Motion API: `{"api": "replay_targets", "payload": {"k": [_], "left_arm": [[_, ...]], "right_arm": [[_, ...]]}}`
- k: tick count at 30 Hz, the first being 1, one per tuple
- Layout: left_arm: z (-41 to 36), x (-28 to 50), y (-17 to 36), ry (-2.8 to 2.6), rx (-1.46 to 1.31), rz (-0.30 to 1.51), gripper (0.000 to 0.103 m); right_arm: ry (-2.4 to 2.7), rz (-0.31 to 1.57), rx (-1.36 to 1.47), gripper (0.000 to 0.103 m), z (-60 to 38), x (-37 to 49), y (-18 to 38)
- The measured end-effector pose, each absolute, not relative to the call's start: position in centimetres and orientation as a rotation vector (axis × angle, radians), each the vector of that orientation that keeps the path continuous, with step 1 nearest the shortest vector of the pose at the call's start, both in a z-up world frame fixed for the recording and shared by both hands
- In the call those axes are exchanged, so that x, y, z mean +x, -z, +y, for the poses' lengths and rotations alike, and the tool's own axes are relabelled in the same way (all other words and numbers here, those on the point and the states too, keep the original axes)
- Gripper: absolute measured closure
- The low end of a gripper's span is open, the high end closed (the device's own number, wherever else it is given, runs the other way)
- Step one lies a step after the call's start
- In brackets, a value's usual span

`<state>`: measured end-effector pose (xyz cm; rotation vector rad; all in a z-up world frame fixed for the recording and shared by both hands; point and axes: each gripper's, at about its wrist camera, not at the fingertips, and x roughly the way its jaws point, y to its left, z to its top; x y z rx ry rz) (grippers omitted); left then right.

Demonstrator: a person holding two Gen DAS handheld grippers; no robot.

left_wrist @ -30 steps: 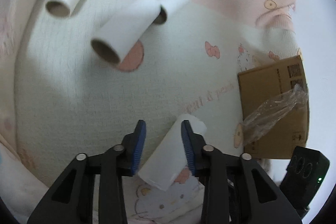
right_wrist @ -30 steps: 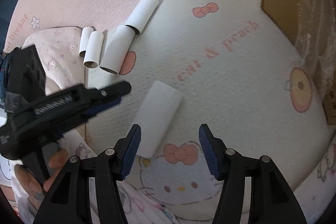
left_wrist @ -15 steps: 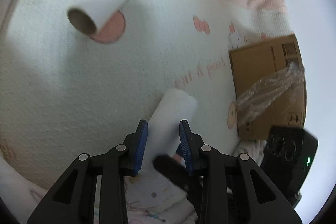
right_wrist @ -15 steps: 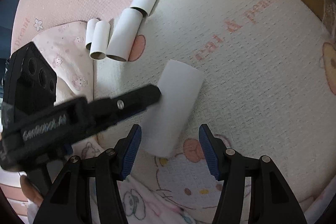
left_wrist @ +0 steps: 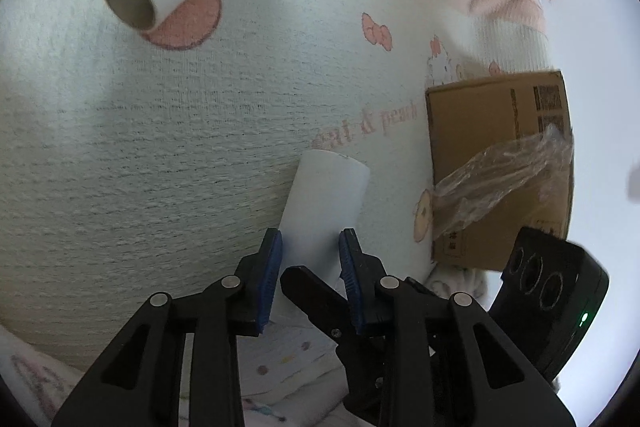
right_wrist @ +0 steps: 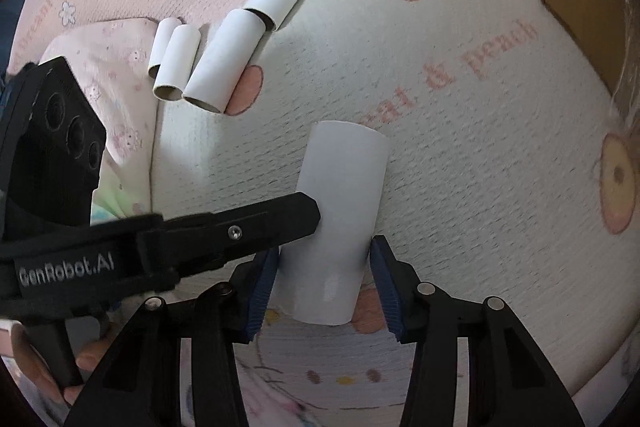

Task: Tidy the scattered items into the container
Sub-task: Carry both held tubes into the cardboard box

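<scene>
While both jaws close around the wide white cardboard tube [right_wrist: 340,219] lying on the quilted blanket [right_wrist: 460,187], the right gripper [right_wrist: 322,279] (pads not yet touching) probably needs only to finish pinching, then lift toward the brown cardboard box [left_wrist: 496,163], as the left gripper [left_wrist: 310,267] straddles its other end.

Bare blanket [right_wrist: 460,155] between tube [right_wrist: 340,223] and box [left_wrist: 496,167]

Left gripper [left_wrist: 310,251] closing, fingers [left_wrist: 269,265] flanking white tube [left_wrist: 326,203] on the blanket [left_wrist: 160,147]. Right gripper finger [left_wrist: 316,291] crossing below. Cardboard box [left_wrist: 480,131] right.
</scene>
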<state>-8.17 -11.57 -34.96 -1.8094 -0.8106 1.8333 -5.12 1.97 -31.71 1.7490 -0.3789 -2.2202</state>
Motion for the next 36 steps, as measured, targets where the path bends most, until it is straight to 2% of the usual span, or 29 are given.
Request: {"api": "replay_targets", "payload": {"k": [9,16,22,26,36], "left_arm": [[-11.6,-7.7,34.5,-1.847,-1.757,-0.906,0.071],[-11.0,-6.6,30.6,-1.906,-1.635,-0.906,0.072],[-9.5,-5.3,24.4,-2.035,-1.487,-0.789,0.072],[-8.0,-5.0,20.3,-2.112,-1.404,-0.689,0.072],[-3.3,-5.5,15.2,-2.128,-1.317,-0.570,0.072]], "right_arm": [[2.241,-0.333,1.730,0.059,2.5,-5.4,31.0],[2.308,-0.230,1.629,0.059,2.1,-3.9,27.1],[2.401,-0.111,1.485,0.059,2.5,-2.5,21.8],[2.438,-0.117,1.399,0.059,3.4,-2.1,18.7],[2.509,-0.078,1.284,0.059,6.9,-2.3,14.0]]}}
